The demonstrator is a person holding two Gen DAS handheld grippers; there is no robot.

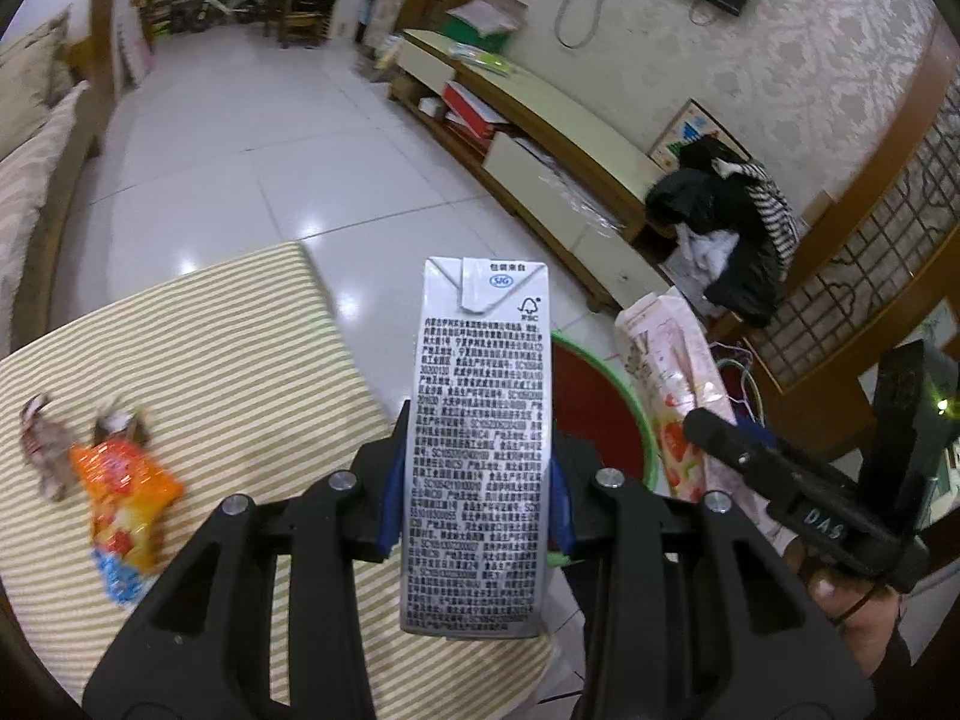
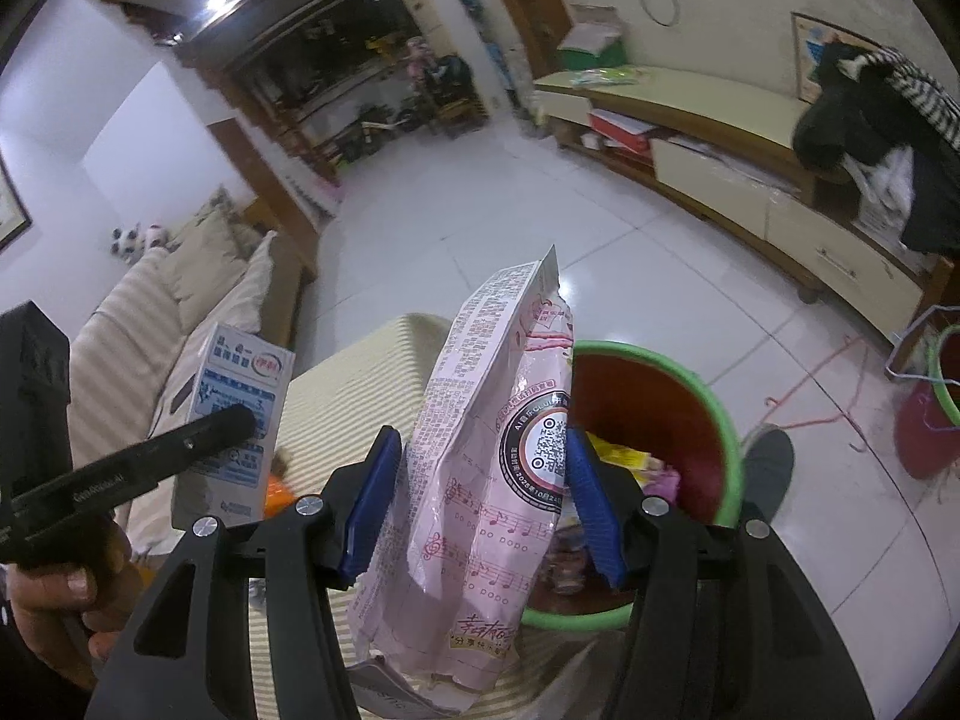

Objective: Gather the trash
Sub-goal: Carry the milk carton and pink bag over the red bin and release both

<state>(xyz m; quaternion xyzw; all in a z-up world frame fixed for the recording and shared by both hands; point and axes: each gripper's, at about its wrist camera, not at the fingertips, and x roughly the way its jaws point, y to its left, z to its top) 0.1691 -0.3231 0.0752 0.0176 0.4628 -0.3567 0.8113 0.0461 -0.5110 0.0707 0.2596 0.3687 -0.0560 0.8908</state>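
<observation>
Two pieces of rubbish are in hand at once: the left gripper [image 1: 477, 480] has its blue pads clamped narrowly on the sides of a tall grey drink carton printed with small black text [image 1: 477, 420], and the right gripper [image 2: 483, 498] holds a crumpled pink foil snack bag with music-note print [image 2: 480, 480] between wider-set jaws, the right pad pressing it, the left pad close beside it. Both items hang near a red bucket with a green rim [image 2: 729, 420] standing on the white tiled floor just beyond the edge of a cream-and-tan striped cushion [image 1: 240, 360]. An orange snack wrapper [image 1: 126, 492] and a brown crumpled wrapper [image 1: 45, 450] lie uncollected on that cushion. The bag looks the riskier load: limp and gripped low, it could slide free or catch the rim and fall outside. Releasing the carton early would drop it on the cushion's edge.
</observation>
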